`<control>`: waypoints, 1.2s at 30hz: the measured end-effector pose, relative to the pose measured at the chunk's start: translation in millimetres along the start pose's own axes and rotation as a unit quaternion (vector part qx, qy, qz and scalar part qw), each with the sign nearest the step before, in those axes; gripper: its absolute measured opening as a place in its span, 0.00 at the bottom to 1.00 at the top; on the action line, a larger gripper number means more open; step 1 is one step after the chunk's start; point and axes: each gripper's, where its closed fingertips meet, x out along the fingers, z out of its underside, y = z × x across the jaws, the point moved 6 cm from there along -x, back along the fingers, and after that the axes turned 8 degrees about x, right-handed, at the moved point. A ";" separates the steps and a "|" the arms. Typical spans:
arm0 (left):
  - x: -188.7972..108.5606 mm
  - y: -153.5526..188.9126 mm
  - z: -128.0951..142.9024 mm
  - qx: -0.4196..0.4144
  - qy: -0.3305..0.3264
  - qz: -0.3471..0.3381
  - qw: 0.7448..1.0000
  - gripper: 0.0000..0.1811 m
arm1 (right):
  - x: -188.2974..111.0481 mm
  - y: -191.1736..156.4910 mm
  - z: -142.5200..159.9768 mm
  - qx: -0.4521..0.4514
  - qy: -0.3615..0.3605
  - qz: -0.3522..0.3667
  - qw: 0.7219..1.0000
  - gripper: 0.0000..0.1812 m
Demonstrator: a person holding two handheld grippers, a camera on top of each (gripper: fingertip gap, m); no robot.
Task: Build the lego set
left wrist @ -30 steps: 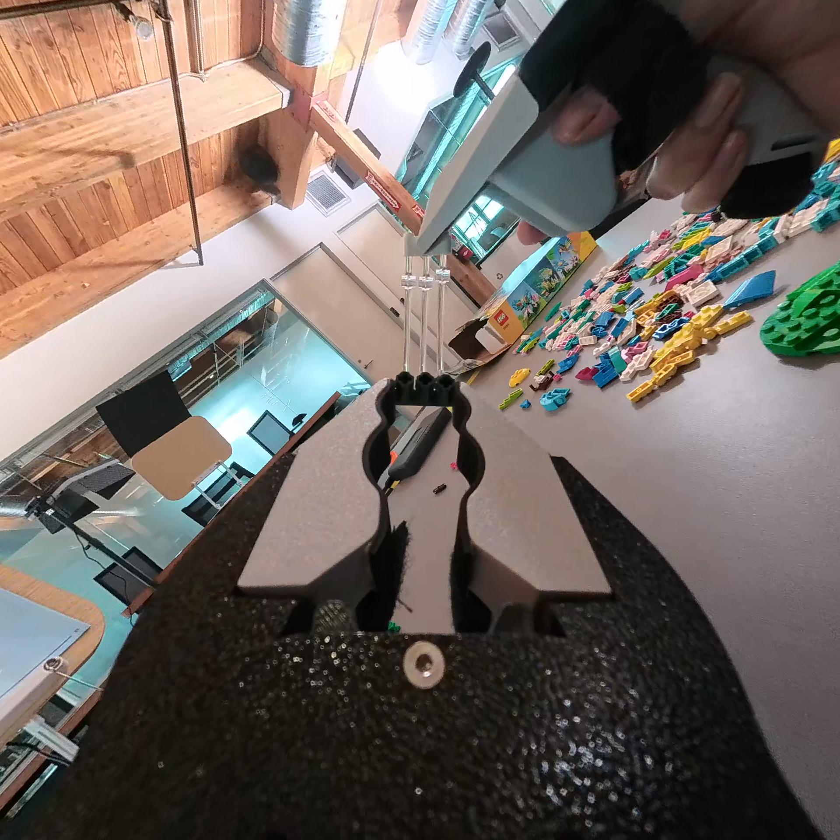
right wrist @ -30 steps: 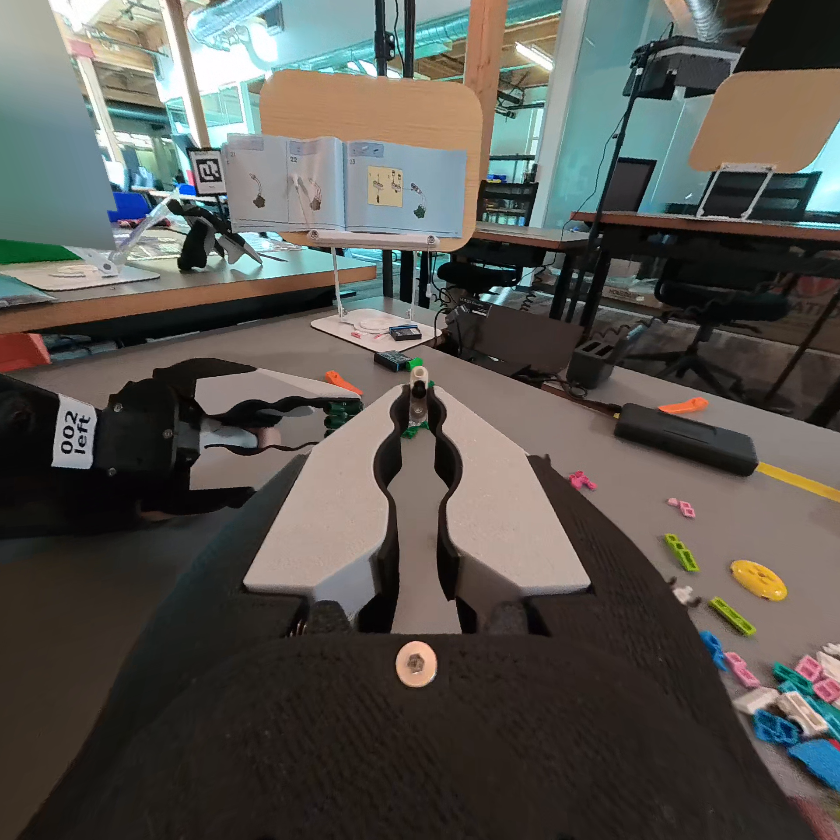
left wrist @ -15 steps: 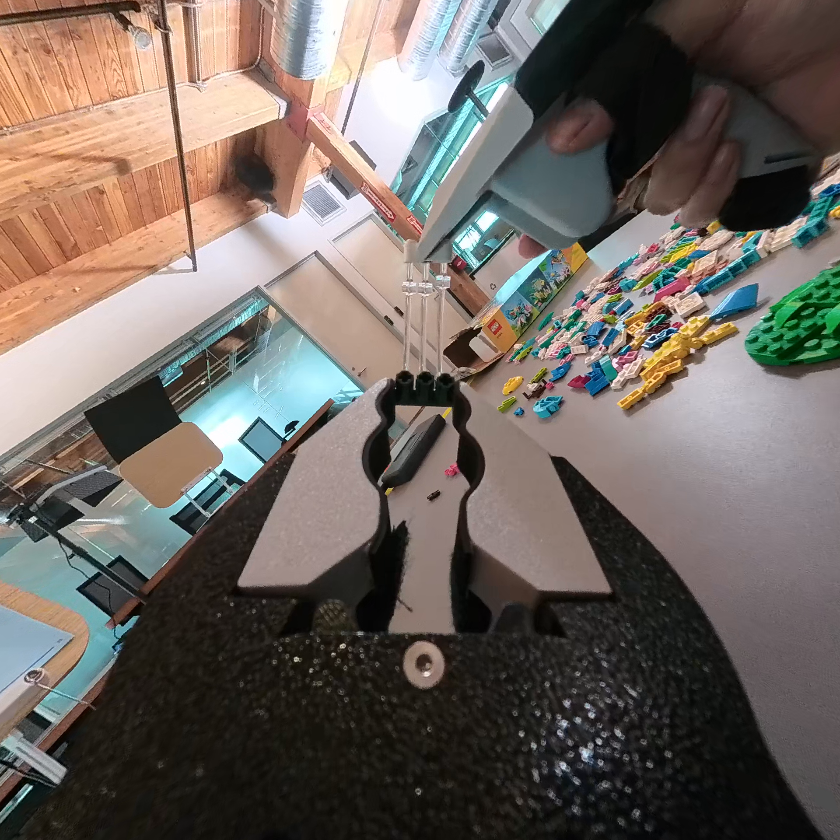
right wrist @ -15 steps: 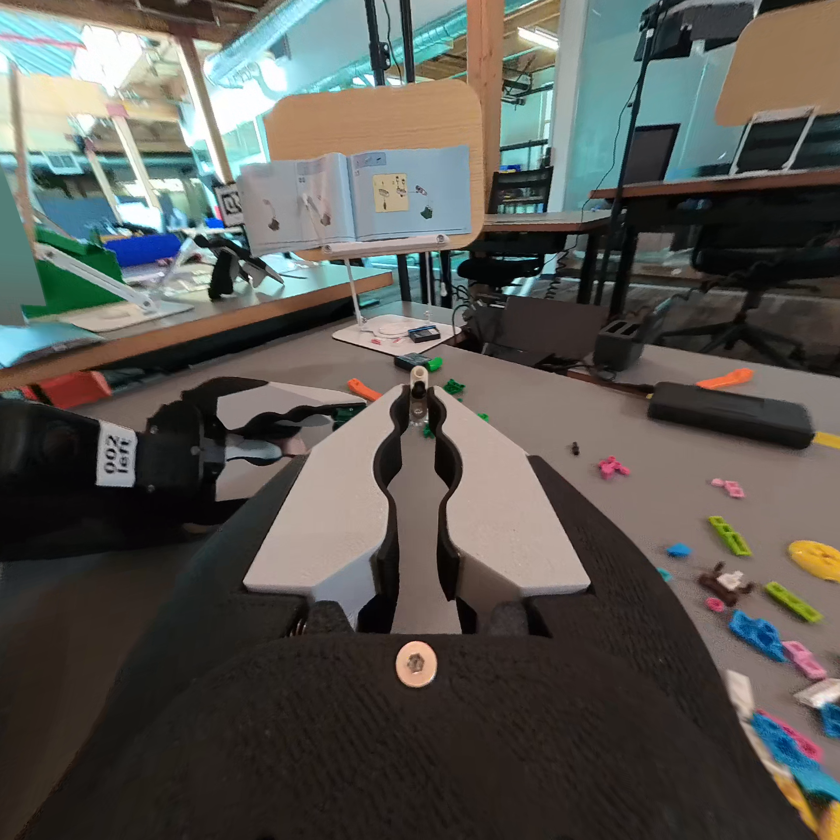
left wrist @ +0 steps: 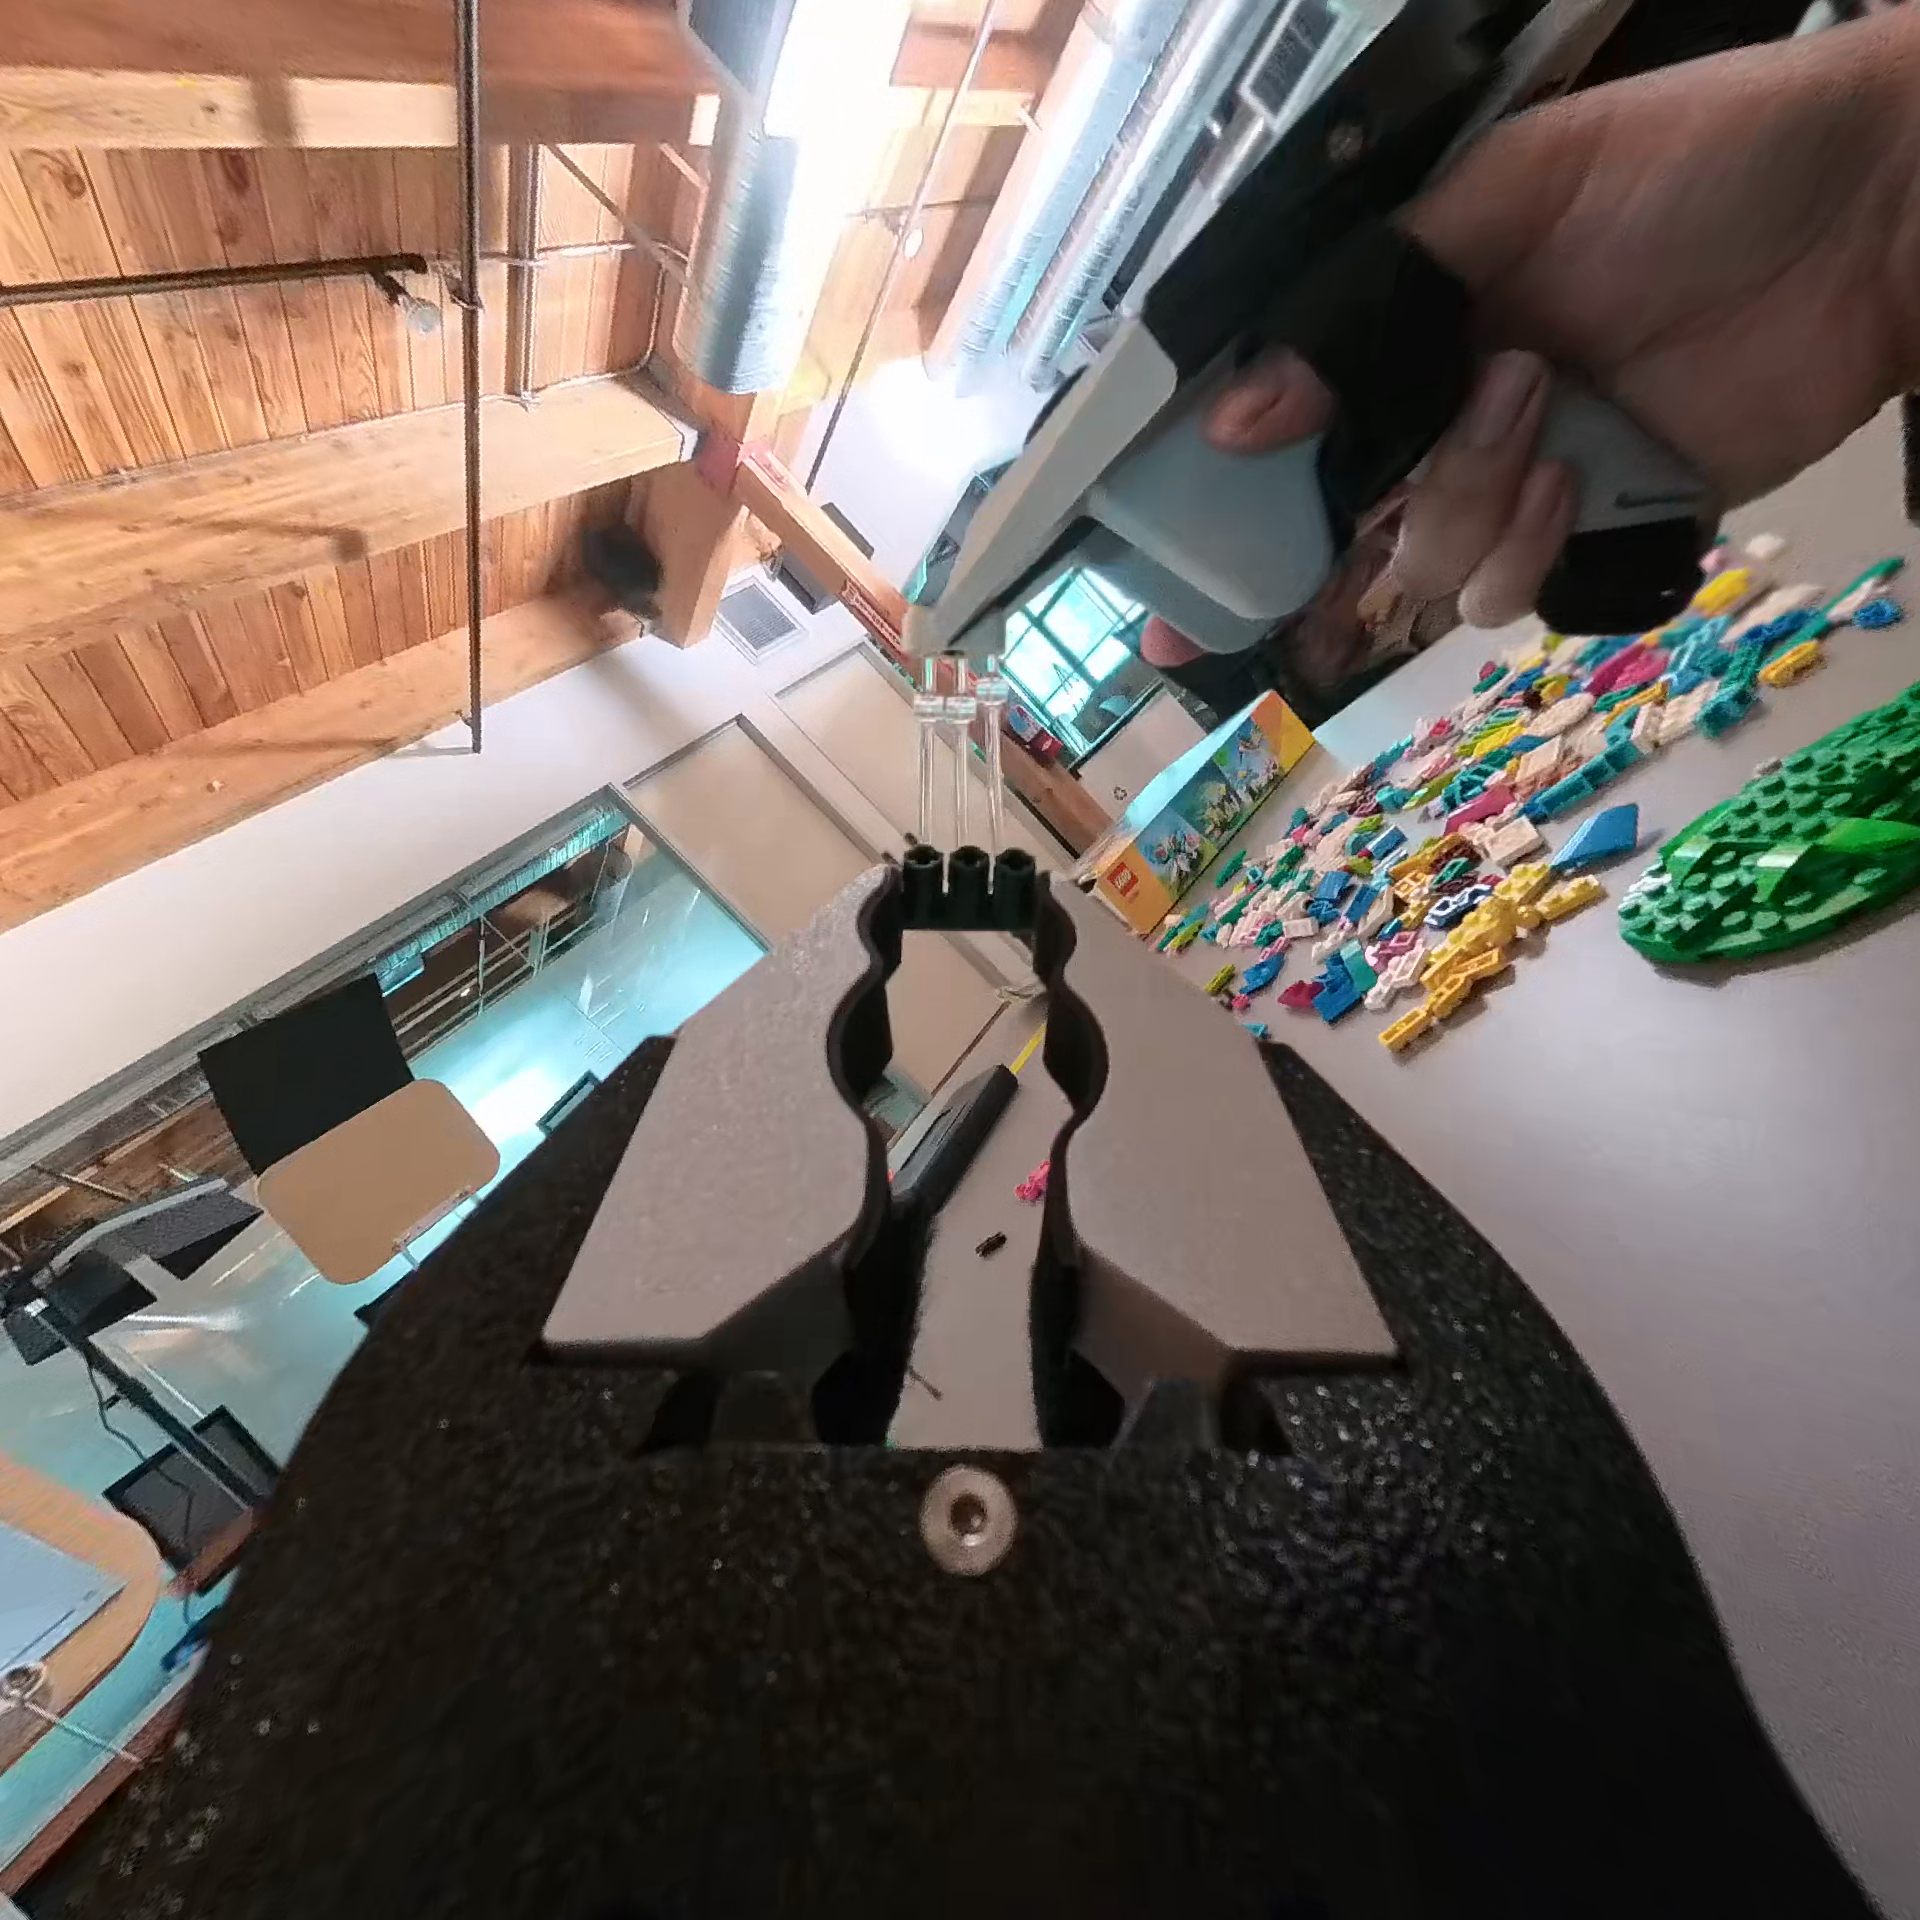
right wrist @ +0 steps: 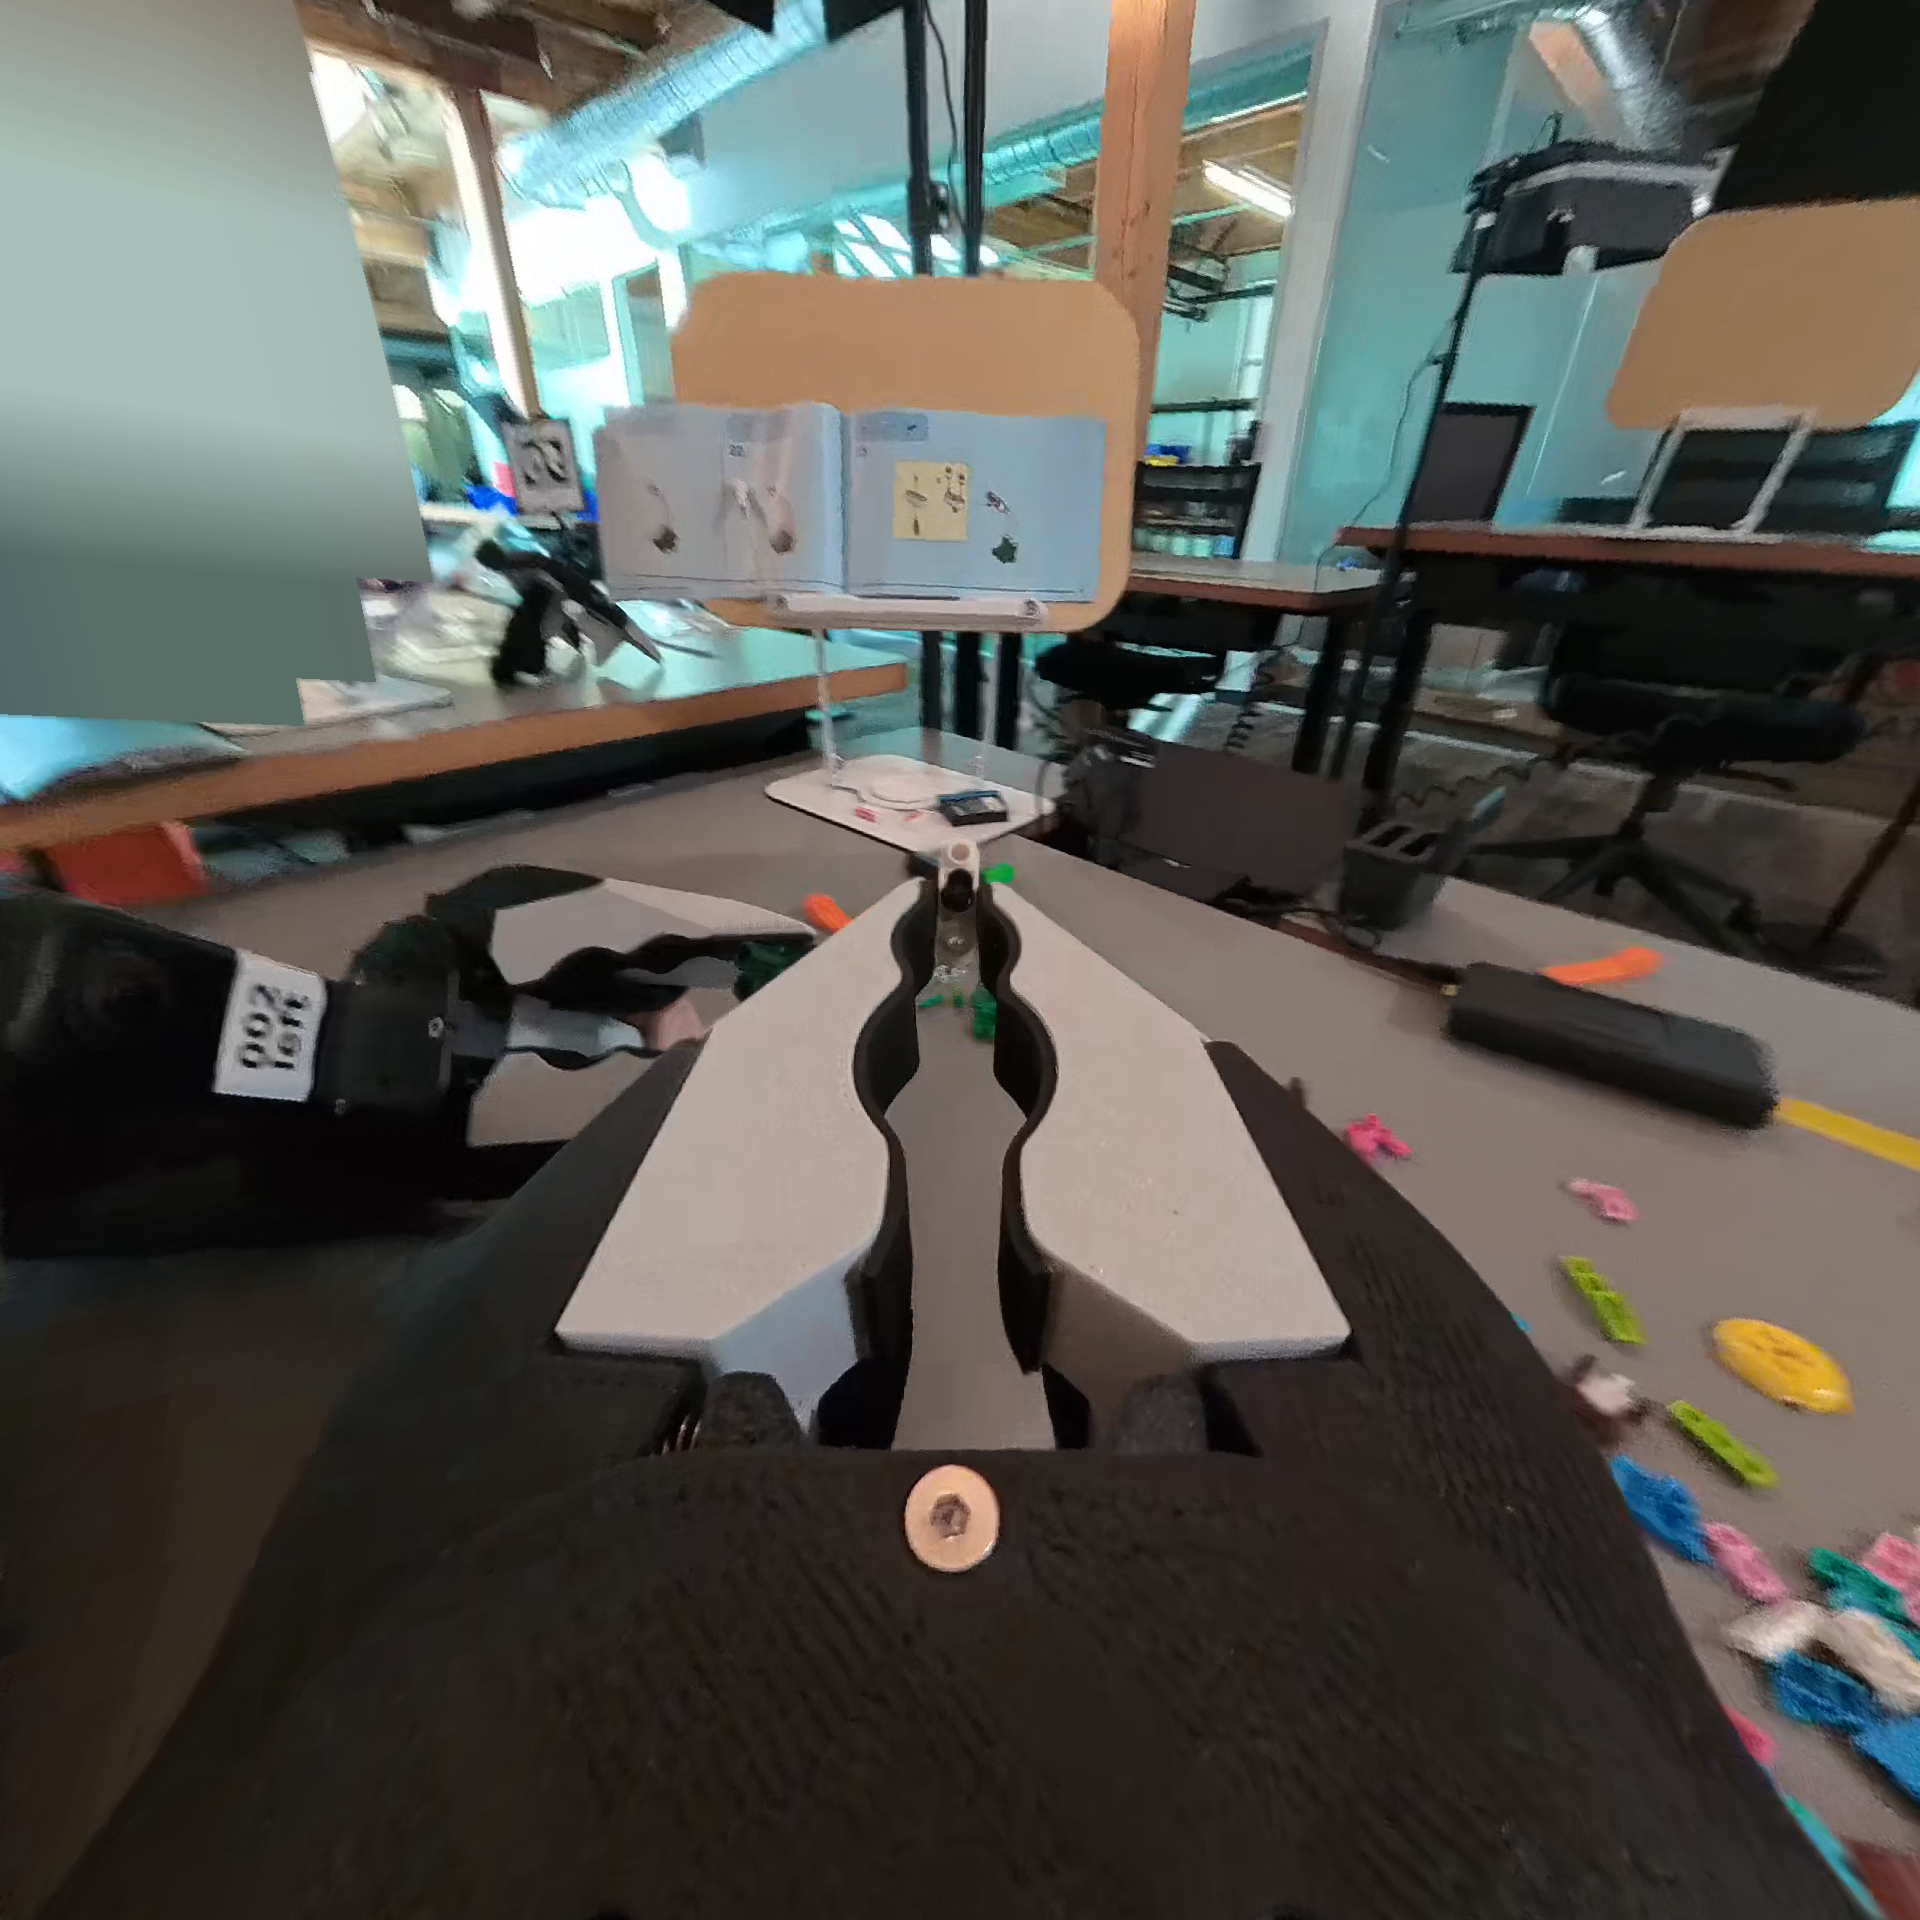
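Note:
My left gripper (left wrist: 966,896) is shut on a small black three-stud piece (left wrist: 966,883). Three clear rods (left wrist: 956,764) stand up from that piece. My right gripper (right wrist: 954,906) is shut on a small white, black and clear stack (right wrist: 956,899). In the left wrist view a hand holds the right gripper (left wrist: 925,636) with its tip right at the tops of the rods; I cannot tell if they touch. The left gripper (right wrist: 774,945) also shows at the left in the right wrist view, just left of the right gripper's tips.
A pile of loose coloured bricks (left wrist: 1455,894), a green plate (left wrist: 1787,862) and the set's box (left wrist: 1205,821) lie on the grey table (left wrist: 1558,1195). An open instruction booklet (right wrist: 852,509) stands on a holder ahead. A black pack (right wrist: 1610,1039) and a yellow disc (right wrist: 1782,1377) lie to the right. My right fingertips sit around 6 centimeters from my left ones. Both grippers' tips are roughly 20 centimeters from the green plate (left wrist: 1787,862).
Both grippers have shifted a little and the left wrist view has tilted up. The right gripper's tip stays at the tops of the clear rods. Both grips are unchanged.

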 end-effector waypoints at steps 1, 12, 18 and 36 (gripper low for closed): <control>-0.3 -1.0 -0.3 -0.004 0.004 -0.001 1.000 0.12 | -0.7 -3.8 -1.8 -0.025 -0.007 0.016 1.000 0.03; -2.5 -4.7 -0.8 -0.041 0.030 0.004 0.999 0.12 | -0.6 -22.2 -10.8 -0.102 -0.049 0.062 0.992 0.04; -2.7 -3.4 -1.8 -0.048 0.038 0.010 0.998 0.12 | -3.7 -28.5 -13.0 -0.132 -0.059 0.081 0.986 0.04; -4.1 0.8 -3.7 -0.035 0.042 0.022 0.998 0.12 | -10.3 -22.3 -4.6 -0.041 -0.037 0.090 0.994 0.04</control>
